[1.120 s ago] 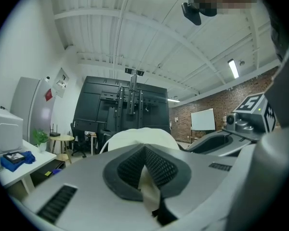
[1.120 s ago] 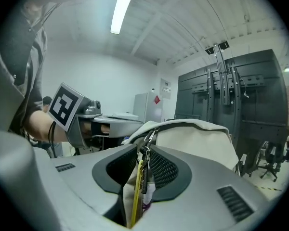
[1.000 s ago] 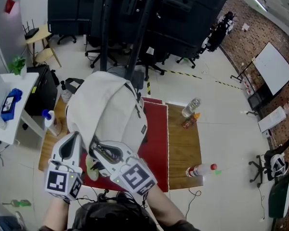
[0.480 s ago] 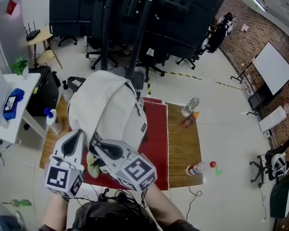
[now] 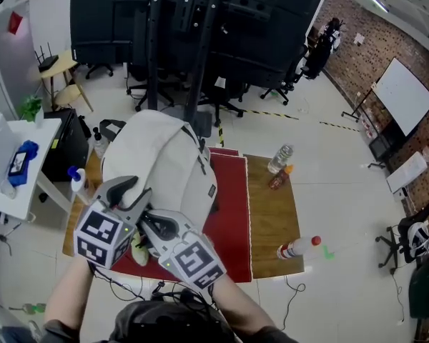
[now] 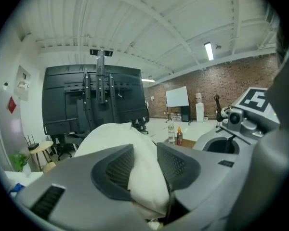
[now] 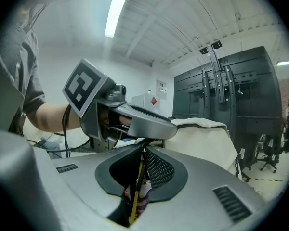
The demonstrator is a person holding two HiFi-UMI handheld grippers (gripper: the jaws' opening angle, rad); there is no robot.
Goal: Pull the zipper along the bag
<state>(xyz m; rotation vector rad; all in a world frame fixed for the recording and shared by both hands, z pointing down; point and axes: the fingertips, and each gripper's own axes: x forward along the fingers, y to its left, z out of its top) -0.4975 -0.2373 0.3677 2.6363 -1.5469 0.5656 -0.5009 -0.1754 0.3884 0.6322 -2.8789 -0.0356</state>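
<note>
A cream backpack [image 5: 157,156] is laid on a red mat [image 5: 232,206] on the wooden table [image 5: 272,220], and both claws are set at its near end, at 6 o'clock. The left claw [image 6: 143,160] has just been opening; its jaws are held apart, with a fold of backpack fabric between them. The right claw [image 7: 143,165] has just been closing and is clamped on the thin yellow zipper pull [image 7: 136,186]. A clear bottle [image 5: 282,157] is seen at 3 o'clock of the backpack.
</note>
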